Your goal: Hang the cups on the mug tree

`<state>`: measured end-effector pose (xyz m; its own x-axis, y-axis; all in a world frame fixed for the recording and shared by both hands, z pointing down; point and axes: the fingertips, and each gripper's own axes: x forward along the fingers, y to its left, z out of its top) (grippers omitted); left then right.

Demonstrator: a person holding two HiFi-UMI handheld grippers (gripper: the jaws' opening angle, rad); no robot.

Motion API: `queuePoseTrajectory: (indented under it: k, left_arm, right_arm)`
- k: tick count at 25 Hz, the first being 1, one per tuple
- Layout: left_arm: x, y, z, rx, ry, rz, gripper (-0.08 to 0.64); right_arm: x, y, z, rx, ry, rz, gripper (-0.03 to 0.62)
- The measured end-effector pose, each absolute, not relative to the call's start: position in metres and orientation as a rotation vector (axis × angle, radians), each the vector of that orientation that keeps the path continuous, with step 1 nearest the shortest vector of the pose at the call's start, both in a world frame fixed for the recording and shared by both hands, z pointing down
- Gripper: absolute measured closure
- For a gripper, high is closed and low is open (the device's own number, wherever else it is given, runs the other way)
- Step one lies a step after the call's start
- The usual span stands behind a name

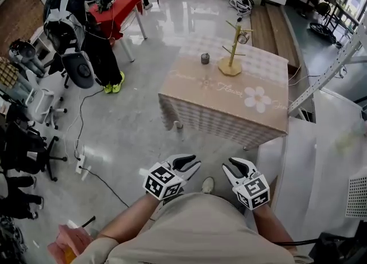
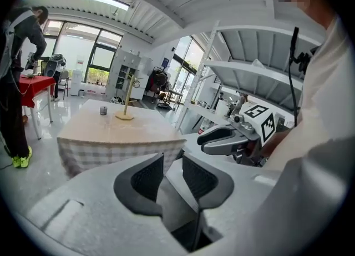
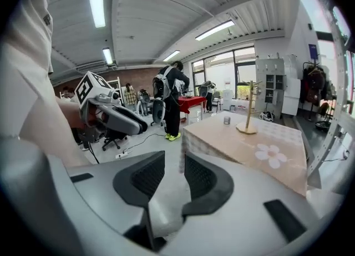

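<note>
i am holding my left gripper [image 1: 194, 162] and right gripper [image 1: 235, 164] low in front of my body, side by side and apart from each other, both pointing toward the table [image 1: 189, 117]. the jaws of both are standing released, pads apart, with nothing between them but a view of floor and tablecloth.

the mug tree [image 1: 232, 51] is standing upright on the far part of the table, on its flat wooden base. a small dark cup [image 1: 205, 58] is sitting on the cloth just left of that base, not touching it. what looks like a hanging cup [image 1: 243, 38] is dangling from an upper peg on the tree's right side; it is too small to tell more.

a stretch of glossy grey floor [image 1: 143, 125] is lying between me and the table, and the table's near corner is facing me. a white shelf rack [image 1: 321, 160] is crowding in just to my right. off to the left a power strip [image 1: 80, 164] is trailing a black cable across the floor, with office chairs [image 1: 26, 142] beyond it. further back a person [image 1: 86, 22] is standing at a red table [image 1: 117, 8], well apart from the mug tree.
</note>
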<state>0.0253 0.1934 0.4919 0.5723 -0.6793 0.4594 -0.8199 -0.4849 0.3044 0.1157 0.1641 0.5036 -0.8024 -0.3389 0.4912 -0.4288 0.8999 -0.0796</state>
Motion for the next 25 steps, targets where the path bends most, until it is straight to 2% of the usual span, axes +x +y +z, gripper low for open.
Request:
queuePoseTrajectory:
  k: [4, 10, 25]
  left_arm:
    - [0.036, 0.131, 0.487, 2.314, -1.237, 0.368, 0.449]
    - [0.024, 0.057, 0.495, 2.266, -1.262, 0.398, 0.431]
    - [-0.077, -0.191, 0.539, 2.232, -1.290, 0.567, 0.391]
  right_arm:
    - [0.155, 0.108, 0.501, 0.641, -2.560, 0.264, 0.474]
    - [0.176, 0.062, 0.504, 0.726, -2.559, 0.352, 0.474]
    - [0.179, -0.073, 0.501, 1.066, -2.439, 0.490, 0.474]
